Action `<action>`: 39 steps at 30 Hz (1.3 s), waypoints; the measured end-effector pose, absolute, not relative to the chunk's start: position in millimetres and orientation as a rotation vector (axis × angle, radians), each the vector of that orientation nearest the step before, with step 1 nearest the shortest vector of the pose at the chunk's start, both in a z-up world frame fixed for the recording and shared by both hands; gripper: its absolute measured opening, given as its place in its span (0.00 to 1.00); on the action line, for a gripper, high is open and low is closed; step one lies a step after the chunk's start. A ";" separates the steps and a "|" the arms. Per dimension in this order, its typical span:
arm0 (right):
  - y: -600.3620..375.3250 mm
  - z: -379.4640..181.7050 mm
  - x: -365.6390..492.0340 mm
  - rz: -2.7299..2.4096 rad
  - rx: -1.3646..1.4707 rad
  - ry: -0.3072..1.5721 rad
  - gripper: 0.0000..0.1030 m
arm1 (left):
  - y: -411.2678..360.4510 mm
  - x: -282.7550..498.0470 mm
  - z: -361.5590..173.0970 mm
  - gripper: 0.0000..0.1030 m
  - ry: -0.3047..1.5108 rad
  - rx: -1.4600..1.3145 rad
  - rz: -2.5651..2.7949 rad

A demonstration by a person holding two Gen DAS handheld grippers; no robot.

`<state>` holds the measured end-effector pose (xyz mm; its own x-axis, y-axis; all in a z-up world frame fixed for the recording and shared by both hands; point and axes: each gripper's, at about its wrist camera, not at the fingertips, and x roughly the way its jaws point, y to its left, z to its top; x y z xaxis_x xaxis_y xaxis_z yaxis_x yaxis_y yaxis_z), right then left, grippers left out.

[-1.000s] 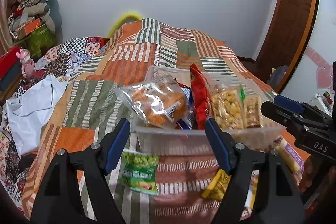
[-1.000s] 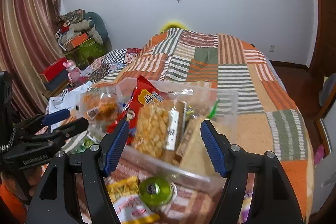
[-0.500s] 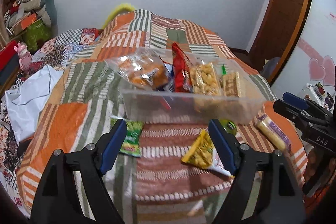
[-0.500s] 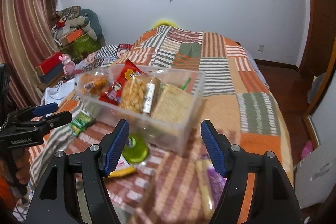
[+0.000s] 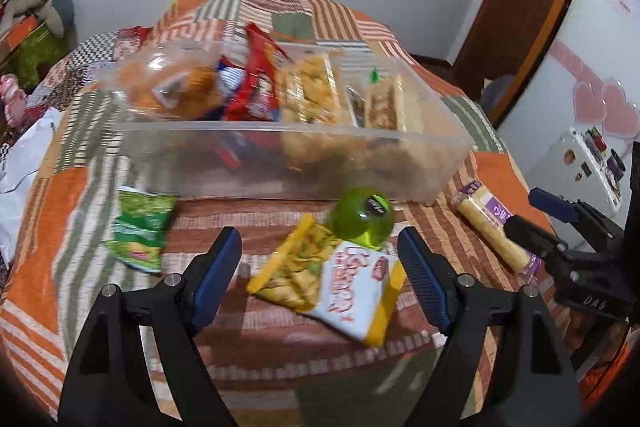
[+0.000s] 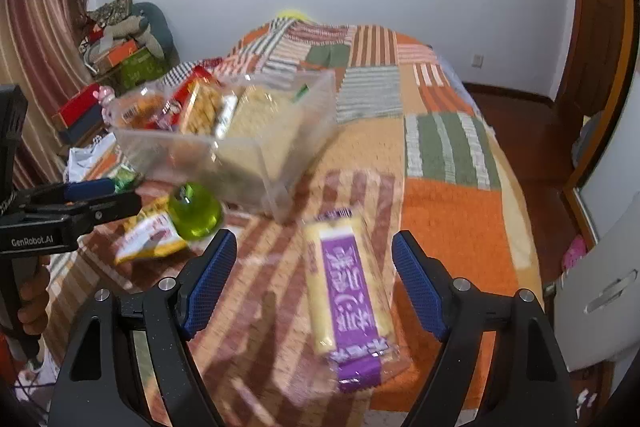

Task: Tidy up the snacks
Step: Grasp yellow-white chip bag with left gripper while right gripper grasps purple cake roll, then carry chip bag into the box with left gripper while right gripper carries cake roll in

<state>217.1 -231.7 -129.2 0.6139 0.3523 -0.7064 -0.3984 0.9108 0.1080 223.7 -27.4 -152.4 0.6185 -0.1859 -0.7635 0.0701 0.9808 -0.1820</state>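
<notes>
I'm looking down along my left gripper (image 5: 320,267), its blue-padded jaws standing wide with nothing pressed between them. Lying in the gap below them is a yellow and white snack packet (image 5: 332,279), and a green round jar (image 5: 362,217) is sitting at its far edge. Beyond that, a clear plastic bin (image 5: 280,163) is resting on the striped patchwork bedspread (image 5: 48,187), holding an orange snack bag (image 5: 176,83), a red packet (image 5: 258,75) and two bags of pale snacks. A green packet (image 5: 140,227) is lying to the left of the bin. On the right, a purple-labelled biscuit roll (image 5: 490,223) is lying beside my right gripper (image 5: 532,215), whose jaws are opening
</notes>
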 end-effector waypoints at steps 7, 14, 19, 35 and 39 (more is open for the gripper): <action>-238.5 -139.3 221.8 0.418 -0.072 0.826 0.75 | -43.7 243.4 -172.6 0.78 0.962 -0.104 -0.137; -243.2 -145.6 224.4 0.441 -0.042 0.860 0.75 | -32.4 234.7 -180.2 0.78 0.968 -0.088 -0.109; -247.5 -153.2 226.8 0.466 -0.006 0.903 0.70 | -18.0 214.9 -179.2 0.78 0.954 -0.049 -0.086; -229.4 -154.2 221.4 0.534 -0.095 0.911 0.42 | 7.0 187.9 -173.4 0.78 0.969 -0.173 -0.078; -224.4 -155.0 220.8 0.547 -0.109 0.911 0.42 | -0.5 195.7 -177.8 0.84 0.975 -0.177 -0.083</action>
<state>220.8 -224.4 -155.0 0.4870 0.4038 -0.7744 -0.4941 0.8585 0.1370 195.7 -0.5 -177.8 0.5596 -0.1489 -0.8152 -0.0095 0.9825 -0.1860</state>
